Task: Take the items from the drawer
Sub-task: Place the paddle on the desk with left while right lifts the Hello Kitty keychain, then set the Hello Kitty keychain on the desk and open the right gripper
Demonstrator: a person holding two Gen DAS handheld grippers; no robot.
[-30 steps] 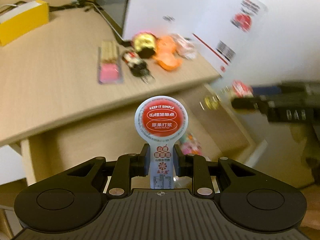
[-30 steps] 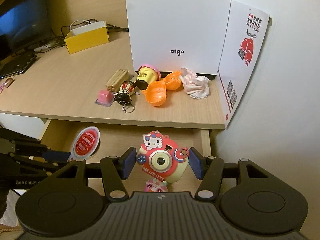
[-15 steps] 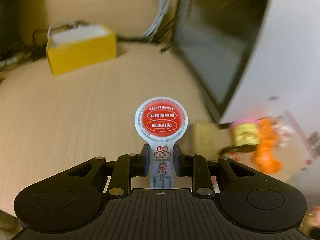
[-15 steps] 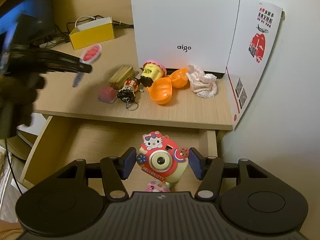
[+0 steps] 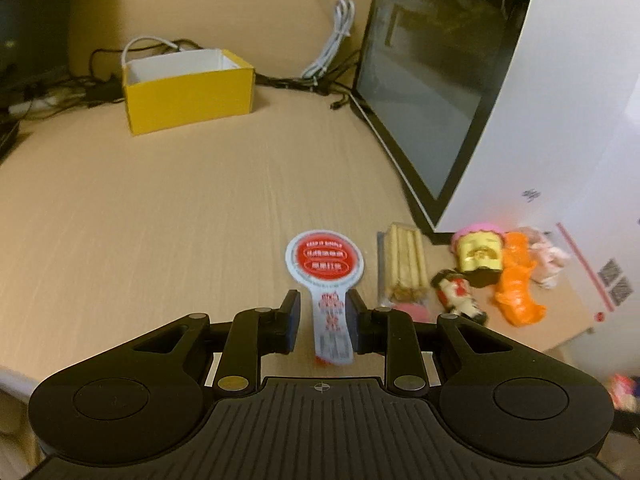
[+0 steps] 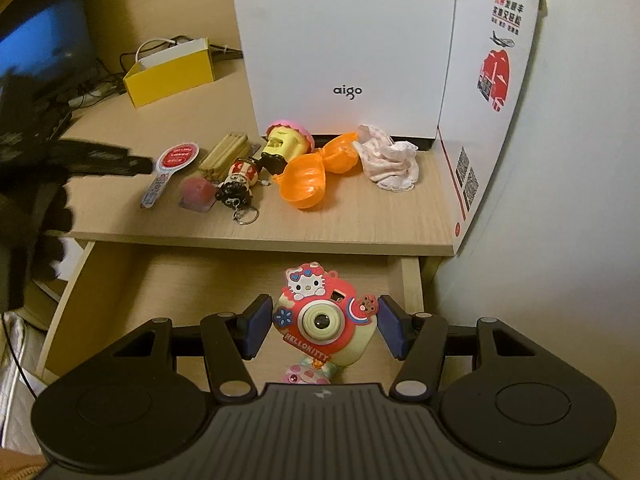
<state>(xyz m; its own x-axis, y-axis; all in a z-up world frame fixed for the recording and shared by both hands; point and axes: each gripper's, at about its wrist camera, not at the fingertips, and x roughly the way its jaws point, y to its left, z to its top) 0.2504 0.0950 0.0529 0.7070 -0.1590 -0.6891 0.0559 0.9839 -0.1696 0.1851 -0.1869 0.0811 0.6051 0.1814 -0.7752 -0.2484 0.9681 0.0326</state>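
A round red-and-white snack packet (image 5: 324,268) lies flat on the wooden desk (image 5: 160,220), left of the row of toys. My left gripper (image 5: 324,312) is open, its fingers standing apart on either side of the packet's stem. In the right wrist view the same packet (image 6: 172,162) lies by the blurred left gripper (image 6: 140,165). My right gripper (image 6: 324,320) is shut on a red Hello Kitty toy camera (image 6: 320,320), held above the open drawer (image 6: 160,280). A small pink item (image 6: 308,374) lies in the drawer beneath it, partly hidden.
On the desk sit a biscuit-stick pack (image 6: 224,152), a doll keychain (image 6: 238,180), a yellow-pink toy (image 6: 284,146), an orange capsule shell (image 6: 308,176) and a pink cloth (image 6: 390,160). A white aigo case (image 6: 344,48) stands behind; a yellow box (image 5: 188,88) and cables are at the back.
My left gripper carried the snack packet from the drawer up over the desk, set it down beside the biscuit pack and opened. The right gripper kept hold of the toy camera.
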